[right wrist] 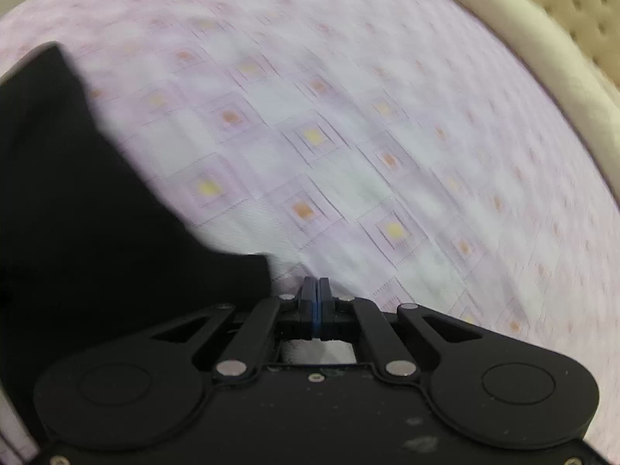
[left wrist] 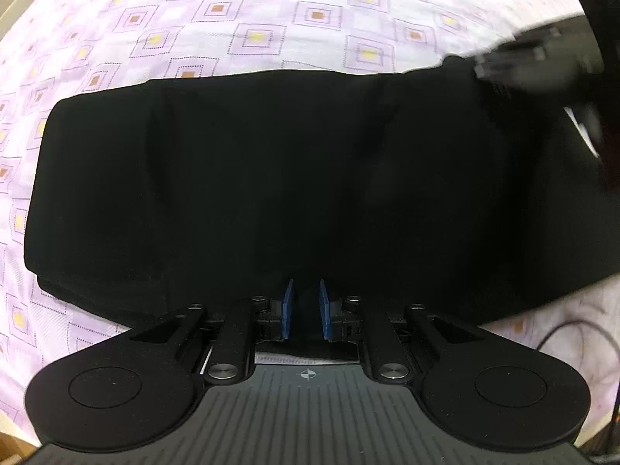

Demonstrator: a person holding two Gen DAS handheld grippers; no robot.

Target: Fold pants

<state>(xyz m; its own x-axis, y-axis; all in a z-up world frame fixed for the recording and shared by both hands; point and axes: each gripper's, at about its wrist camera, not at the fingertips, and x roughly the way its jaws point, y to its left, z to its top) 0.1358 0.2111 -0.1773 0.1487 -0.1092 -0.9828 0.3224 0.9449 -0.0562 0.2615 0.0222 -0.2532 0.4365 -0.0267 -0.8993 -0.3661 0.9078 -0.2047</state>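
The pants point(left wrist: 271, 178) under my left tongs are black cloth, matt and soft, swallowing the light so the weave hardly shows. The bedsheet point(left wrist: 217, 38) beneath is thin woven cotton-like cloth, pale lilac, printed with dotted squares, matt and slightly creased. My left gripper point(left wrist: 306, 306) is matt black plastic with smooth round covers, a ribbed grey plate, bright polished metal pins, and blue rubbery pads point(left wrist: 287, 308). My right gripper point(right wrist: 314, 302) is the same matt black plastic, dusty and speckled, with shiny metal pins. The headboard point(right wrist: 581, 31) beyond looks like cream padded upholstery, tufted and faintly glossy, though blurred.
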